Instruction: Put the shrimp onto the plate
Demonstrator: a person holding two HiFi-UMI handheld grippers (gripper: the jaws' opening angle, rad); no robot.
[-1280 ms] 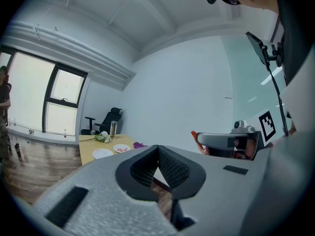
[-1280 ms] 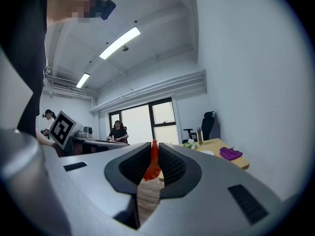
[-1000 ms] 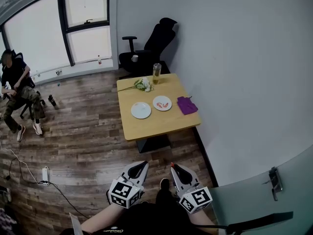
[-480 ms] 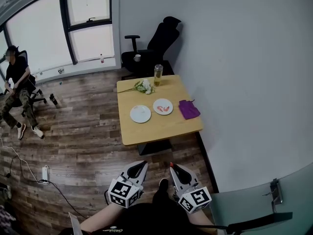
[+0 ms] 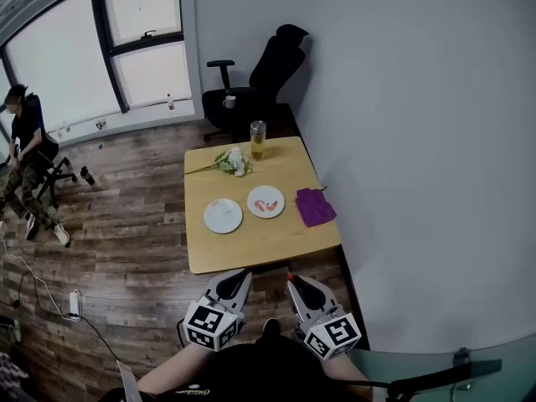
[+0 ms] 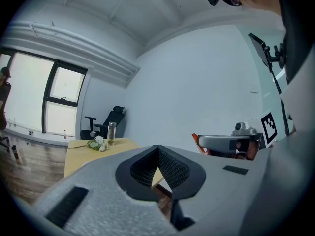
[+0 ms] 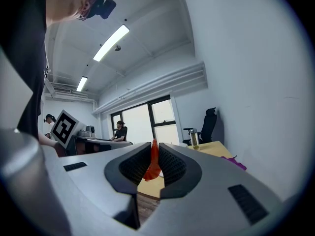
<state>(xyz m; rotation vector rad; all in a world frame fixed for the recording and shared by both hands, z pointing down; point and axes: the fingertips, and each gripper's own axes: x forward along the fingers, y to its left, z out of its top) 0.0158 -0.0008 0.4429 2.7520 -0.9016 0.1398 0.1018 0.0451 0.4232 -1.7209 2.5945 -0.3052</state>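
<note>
Two white plates sit on the wooden table (image 5: 260,241) ahead. The left plate (image 5: 223,215) is bare; the right plate (image 5: 265,201) carries orange-red shrimp (image 5: 266,205). Both grippers hang low in front of the person's body, short of the table's near edge. My left gripper (image 5: 244,273) (image 6: 157,154) is shut with nothing between its jaws. My right gripper (image 5: 293,280) (image 7: 153,150) is shut on an orange-red shrimp (image 7: 152,167), which sticks out between the pads.
A purple cloth (image 5: 315,206) lies right of the plates. White flowers (image 5: 228,162) and a glass bottle (image 5: 258,139) stand at the table's far end. A black office chair (image 5: 260,82) is behind it, a wall to the right. A person (image 5: 25,157) sits far left.
The table now sits nearer and slightly further left in the head view, as the person has stepped toward it. Both grippers keep their low position and stay shut.
</note>
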